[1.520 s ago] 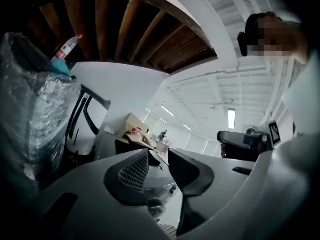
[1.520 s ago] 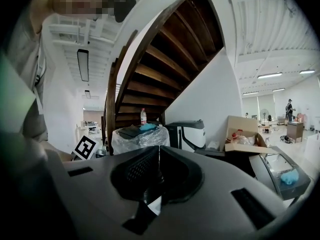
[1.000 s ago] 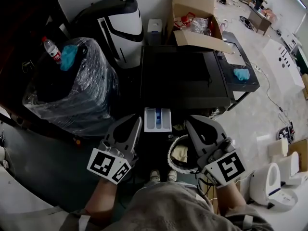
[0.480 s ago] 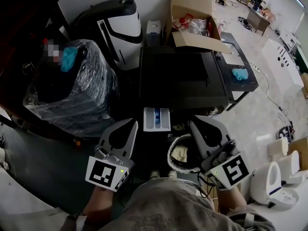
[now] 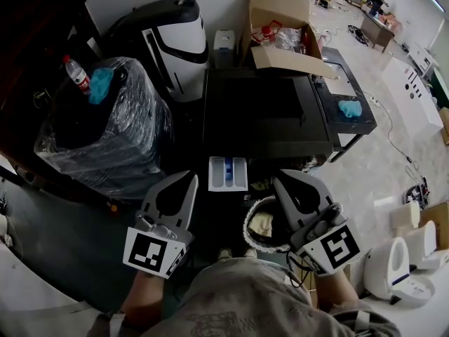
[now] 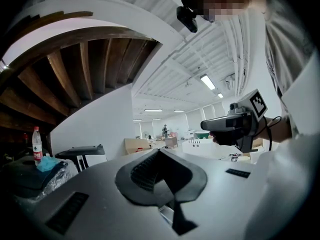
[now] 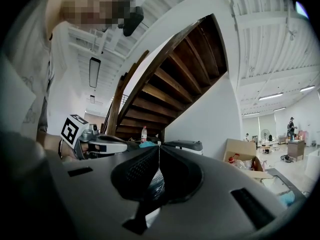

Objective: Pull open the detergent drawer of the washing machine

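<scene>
The black washing machine [image 5: 266,111] stands in front of me in the head view. Its white detergent drawer [image 5: 229,173], with a blue insert, sticks out of the front toward me. My left gripper [image 5: 190,177] hangs just left of the drawer, shut and empty, apart from it. My right gripper [image 5: 280,177] is to the drawer's right, also shut with nothing held. Both point level. In the left gripper view the left gripper's [image 6: 159,151] dark pads meet, and the right gripper [image 6: 235,124] shows beyond. The right gripper view shows the right gripper's [image 7: 159,148] jaws pressed together.
Below the drawer is a round white-rimmed opening [image 5: 263,223] with pale cloth inside. A plastic-wrapped black bulk [image 5: 105,132] with a water bottle [image 5: 76,73] stands at left. A cardboard box [image 5: 280,27] sits behind the machine, a blue cloth [image 5: 353,107] to its right.
My left gripper has drawn a little left and away from the drawer and rolled, its marker cube now flatter. The drawer stays pulled out. The right gripper has hardly moved.
</scene>
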Demonstrator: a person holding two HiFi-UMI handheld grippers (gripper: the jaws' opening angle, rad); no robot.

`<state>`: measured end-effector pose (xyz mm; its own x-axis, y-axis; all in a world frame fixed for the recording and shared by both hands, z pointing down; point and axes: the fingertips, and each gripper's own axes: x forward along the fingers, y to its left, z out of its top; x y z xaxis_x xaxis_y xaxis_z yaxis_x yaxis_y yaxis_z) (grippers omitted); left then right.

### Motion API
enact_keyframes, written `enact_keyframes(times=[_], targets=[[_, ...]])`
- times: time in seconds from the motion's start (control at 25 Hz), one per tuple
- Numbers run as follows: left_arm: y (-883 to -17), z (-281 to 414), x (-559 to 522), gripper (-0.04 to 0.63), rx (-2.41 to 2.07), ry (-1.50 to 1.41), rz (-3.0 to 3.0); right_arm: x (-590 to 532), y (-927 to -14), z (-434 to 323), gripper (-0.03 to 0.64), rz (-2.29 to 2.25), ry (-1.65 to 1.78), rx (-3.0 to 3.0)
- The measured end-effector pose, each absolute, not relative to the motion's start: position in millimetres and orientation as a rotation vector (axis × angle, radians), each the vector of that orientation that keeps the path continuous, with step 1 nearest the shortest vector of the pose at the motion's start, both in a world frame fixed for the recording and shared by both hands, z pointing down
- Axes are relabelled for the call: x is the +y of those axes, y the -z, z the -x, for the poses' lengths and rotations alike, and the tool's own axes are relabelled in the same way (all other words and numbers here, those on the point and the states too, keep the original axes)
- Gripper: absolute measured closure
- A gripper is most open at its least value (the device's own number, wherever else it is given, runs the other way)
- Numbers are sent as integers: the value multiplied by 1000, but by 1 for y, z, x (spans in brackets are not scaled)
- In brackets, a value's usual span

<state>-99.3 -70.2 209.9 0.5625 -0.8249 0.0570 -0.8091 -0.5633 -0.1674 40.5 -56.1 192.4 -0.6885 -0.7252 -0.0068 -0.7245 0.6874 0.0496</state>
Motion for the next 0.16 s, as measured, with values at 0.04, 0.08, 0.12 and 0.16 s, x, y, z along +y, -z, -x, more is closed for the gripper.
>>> enact_keyframes(times=[0.04,0.08,0.12,0.16], targets=[[-210,98,-70,580,1401,195,2670,-56,-193,-41,586,-1234,74,-2871],[-210,97,-69,580,1402,194,2674,-55,-194,-42,585,-1233,74,-2870],[-211,96,-68,580,1405,193,2679,-55,-195,-42,586,-1233,73,-2870],[-211,95,-67,580,1409,192,2686,-54,-196,-43,586,-1232,73,-2870]])
